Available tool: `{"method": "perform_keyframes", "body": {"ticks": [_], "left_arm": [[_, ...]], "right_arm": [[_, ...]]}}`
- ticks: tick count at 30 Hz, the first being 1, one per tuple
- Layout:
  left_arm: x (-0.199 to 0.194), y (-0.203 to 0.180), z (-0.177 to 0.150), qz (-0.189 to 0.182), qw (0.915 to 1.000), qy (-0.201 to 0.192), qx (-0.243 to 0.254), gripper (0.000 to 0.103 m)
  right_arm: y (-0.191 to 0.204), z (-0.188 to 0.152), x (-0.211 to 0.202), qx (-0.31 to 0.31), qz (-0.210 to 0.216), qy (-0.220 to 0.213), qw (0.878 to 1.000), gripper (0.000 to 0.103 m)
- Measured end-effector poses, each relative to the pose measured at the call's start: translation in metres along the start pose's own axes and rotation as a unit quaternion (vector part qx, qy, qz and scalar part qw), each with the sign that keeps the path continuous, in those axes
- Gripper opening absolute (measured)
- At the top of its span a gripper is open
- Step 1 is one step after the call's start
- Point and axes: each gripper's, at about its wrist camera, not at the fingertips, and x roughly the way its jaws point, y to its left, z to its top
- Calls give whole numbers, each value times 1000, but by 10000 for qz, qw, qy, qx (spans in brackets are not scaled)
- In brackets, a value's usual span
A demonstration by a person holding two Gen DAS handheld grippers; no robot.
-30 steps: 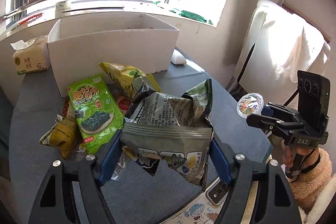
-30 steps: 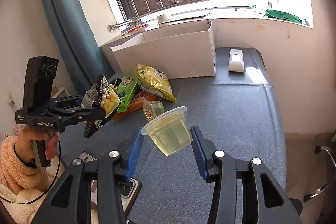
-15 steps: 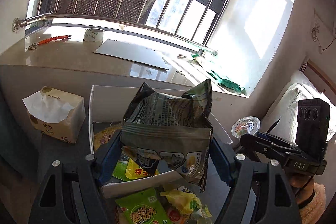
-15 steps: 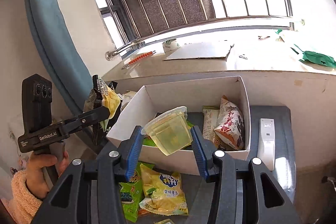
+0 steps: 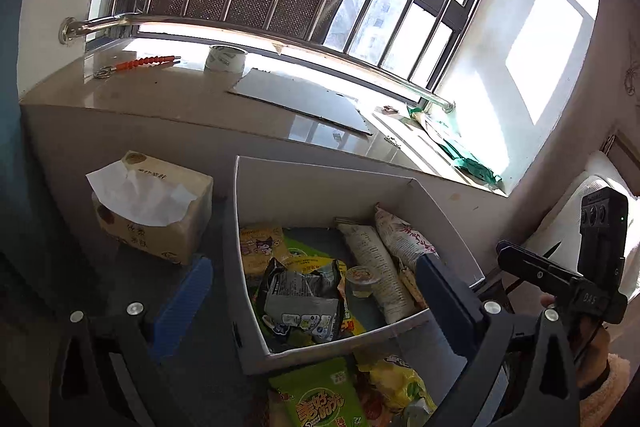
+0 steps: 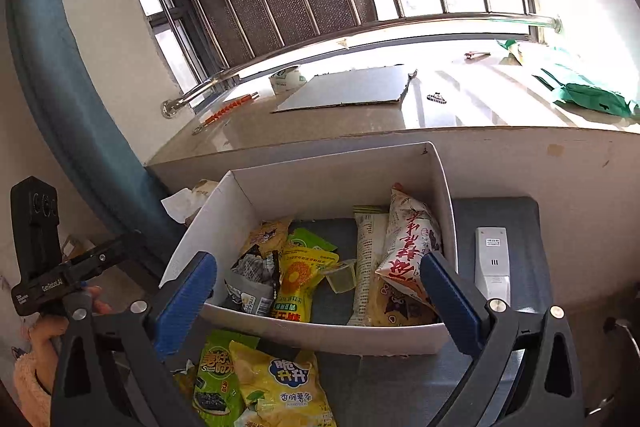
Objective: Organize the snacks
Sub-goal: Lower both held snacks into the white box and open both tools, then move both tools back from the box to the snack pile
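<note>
Sunlit window bars and a pale sill form the backdrop to a grey table (image 6: pixel 460 379) carrying a white cardboard box (image 6: pixel 320 337). Left tool (image 5: pixel 308 301) hovers over the box, its jaws opening wide with nothing pressed between the blue pads; directly below lies a grey snack bag (image 5: pixel 302 301), inside the box and apart from the pads. Right tool (image 6: pixel 318 291) is likewise over the box, jaws opening and released, with a small jelly cup (image 6: pixel 342 277) lying tilted on the box floor among a yellow packet (image 6: pixel 300 279) and two tall pouches (image 6: pixel 404 247) leaning at the right wall. Outside the box, just beside its near wall, a green seaweed packet (image 6: pixel 216 379) and a yellow crisp bag (image 6: pixel 280 383) rest on the table, judged to be the items not yet sorted. A tissue pack (image 5: pixel 152 211) stands left of the box and a white remote (image 6: pixel 492 263) right of it. Likely risks: the tilted cup may roll under the looser bags; a low tool could catch the thin box wall and shift the box; crisp bags may crush under a firm squeeze.
</note>
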Motion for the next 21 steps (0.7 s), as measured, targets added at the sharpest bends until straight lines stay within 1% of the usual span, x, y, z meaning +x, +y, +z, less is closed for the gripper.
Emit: {"method": "perform_keyframes", "body": {"ticks": [2,5,8,10,12,14,16,18,20,21], "left_arm": [[-13,-4,-4,63,9998,-101,150,103],[-33,-11,-14,107,9991,-220,345,103],[-55,-21,-29,90,9979,-313,552,103],[-70,-28,-42,57,9971,-377,666,103],[-83,-36,-55,-35,9960,-399,795,103],[-94,-43,-71,-11,9953,-452,856,103],[-103,-50,-89,-95,9948,-426,924,103],[-111,-52,-109,-101,9955,-418,846,103],[-116,-53,-131,-180,9963,-391,749,103],[-117,-53,-143,-158,9969,-369,677,103]], "right_arm": [[4,-6,-10,-53,108,-83,9999,103],[14,-16,-24,-154,143,-146,9997,103],[24,-34,-42,-252,315,-196,9990,103],[31,-51,-57,-329,441,-267,9981,103],[35,-68,-68,-363,468,-322,9977,103],[39,-87,-79,-349,535,-394,9972,103],[41,-109,-89,-378,463,-446,9972,103],[43,-131,-97,-350,321,-586,9971,103],[43,-153,-102,-265,327,-603,9973,103],[42,-163,-104,-184,323,-599,9975,103]]}}
